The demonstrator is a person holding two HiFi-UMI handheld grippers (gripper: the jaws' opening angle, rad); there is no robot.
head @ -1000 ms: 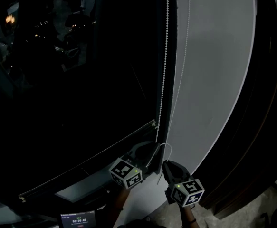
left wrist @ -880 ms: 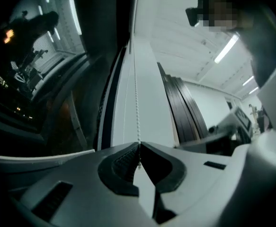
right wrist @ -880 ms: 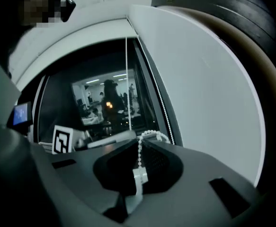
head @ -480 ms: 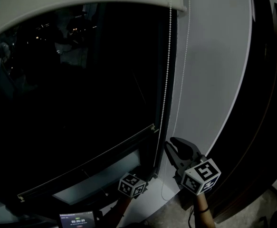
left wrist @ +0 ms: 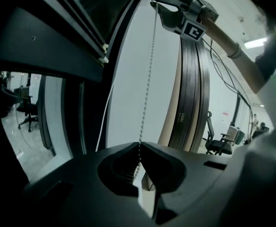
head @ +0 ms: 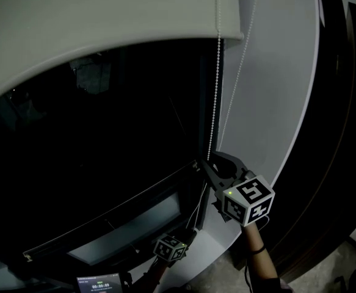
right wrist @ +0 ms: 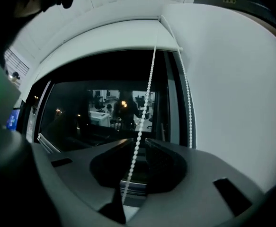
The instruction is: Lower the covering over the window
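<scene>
Left gripper view shows your left gripper [left wrist: 139, 144] clenched on the bead chain [left wrist: 149, 70], which runs straight up from its jaws. Your right gripper [right wrist: 138, 142] sits higher on the same chain. Its jaws have just been opening and now stand apart, the beads passing between them untouched. The blind [head: 104, 35] hangs well above both grippers, covering only the top of the window [head: 104, 151]. A white wall [head: 275, 90] rises just right of the right gripper, with the chain's second strand [head: 243, 54] near it. Below the left gripper, a small lit screen [head: 99, 282] is cut off by the picture's edge. In the head view the left gripper's jaws are too dark to make out.
</scene>
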